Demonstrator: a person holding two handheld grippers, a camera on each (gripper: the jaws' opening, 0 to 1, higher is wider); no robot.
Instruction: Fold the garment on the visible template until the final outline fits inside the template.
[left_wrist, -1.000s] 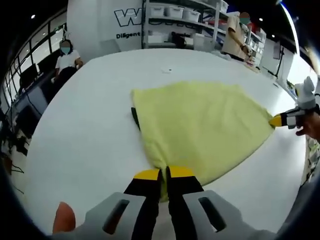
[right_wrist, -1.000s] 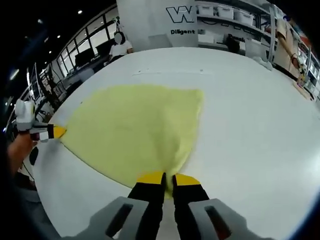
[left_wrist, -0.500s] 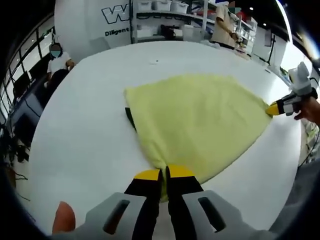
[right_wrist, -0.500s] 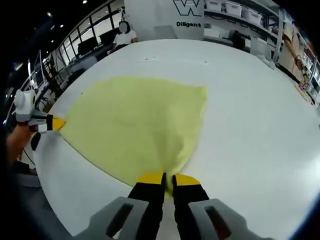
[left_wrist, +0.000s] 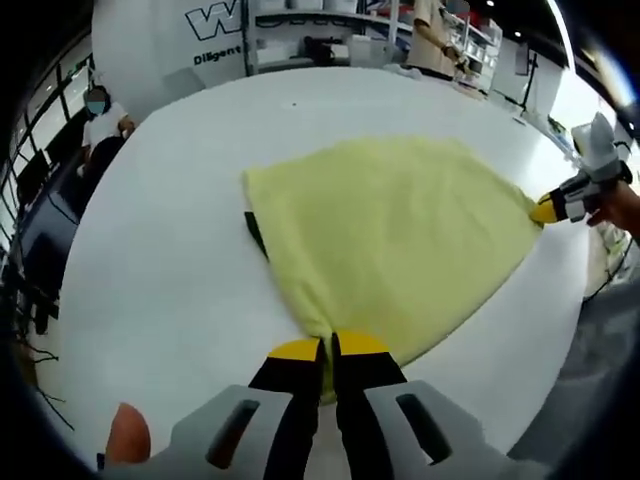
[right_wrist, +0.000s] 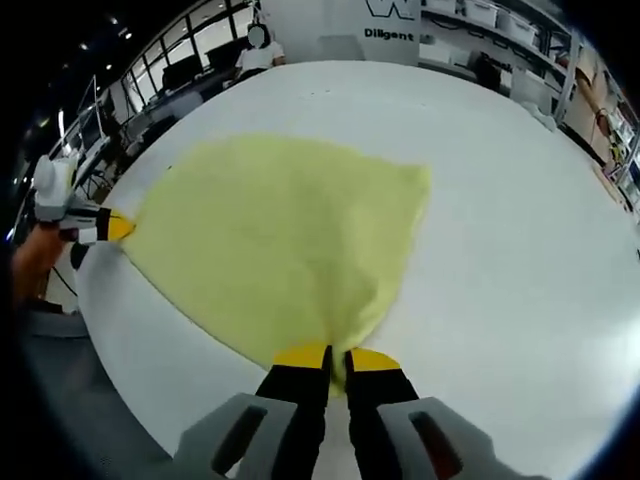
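Note:
A pale yellow garment (left_wrist: 400, 230) lies stretched over the white table (left_wrist: 150, 280), pulled taut between two corners. My left gripper (left_wrist: 329, 348) is shut on its near corner in the left gripper view. My right gripper (right_wrist: 334, 356) is shut on the opposite corner, and it also comes in at the right of the left gripper view as the right gripper (left_wrist: 552, 208). The left gripper (right_wrist: 112, 228) shows at the left of the right gripper view, clamped on the garment (right_wrist: 280, 230). A dark strip of the template (left_wrist: 256, 234) peeks out along the cloth's left edge.
The round white table (right_wrist: 520, 260) falls off close behind both grippers. Shelving with boxes (left_wrist: 310, 30) and a white wall with lettering (left_wrist: 215, 20) stand beyond the far side. A seated person (left_wrist: 100, 115) is at the far left; another person (left_wrist: 435, 35) stands by the shelves.
Both cameras have risen and tilted down, so the table and garment show more from above. The cloth stays held and stretched between the two grippers.

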